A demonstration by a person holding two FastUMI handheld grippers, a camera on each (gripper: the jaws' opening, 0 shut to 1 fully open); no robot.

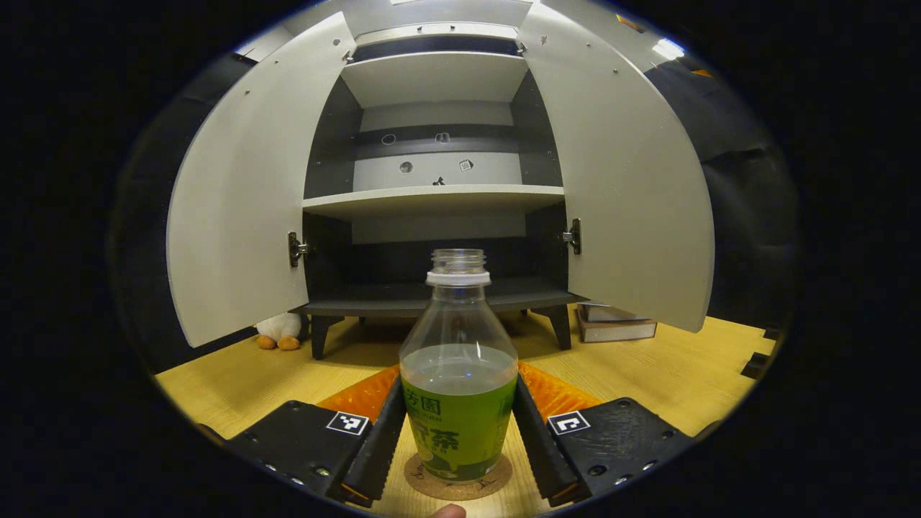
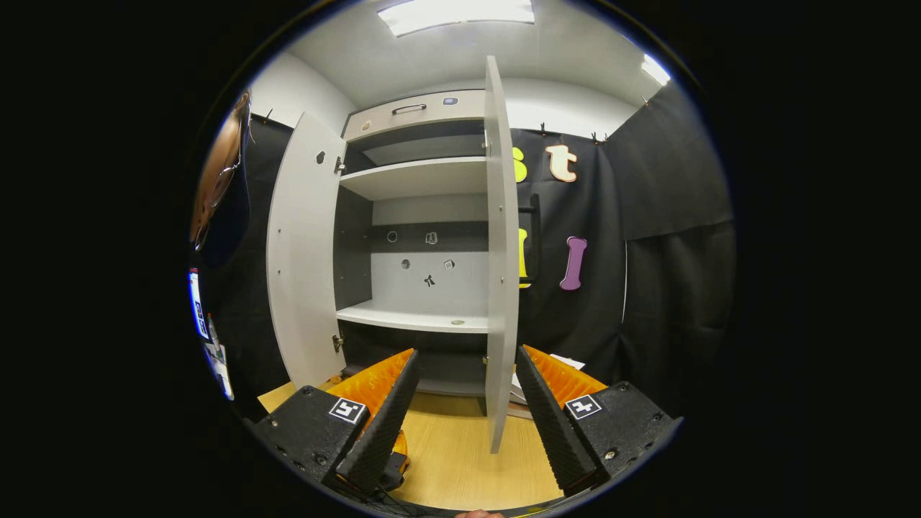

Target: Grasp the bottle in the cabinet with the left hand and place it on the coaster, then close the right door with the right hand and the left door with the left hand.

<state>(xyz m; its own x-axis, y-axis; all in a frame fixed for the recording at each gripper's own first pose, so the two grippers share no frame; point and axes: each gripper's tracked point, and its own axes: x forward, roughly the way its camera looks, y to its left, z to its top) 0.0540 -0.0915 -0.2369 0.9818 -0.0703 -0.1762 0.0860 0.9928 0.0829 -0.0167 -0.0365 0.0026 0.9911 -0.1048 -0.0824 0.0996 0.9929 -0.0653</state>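
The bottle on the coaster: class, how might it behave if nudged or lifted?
The bottle has no cap, so tipping would probably spill. Roughly half full, it is likely fairly light. Thin clear plastic may dent under the jaws. It stands on a small coaster.

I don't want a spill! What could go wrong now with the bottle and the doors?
The bottle has no cap and holds liquid; if the left gripper snags it while letting go, it could tip off the coaster. The right door stands edge-on between the right gripper's open fingers, so they might bump it awkwardly.
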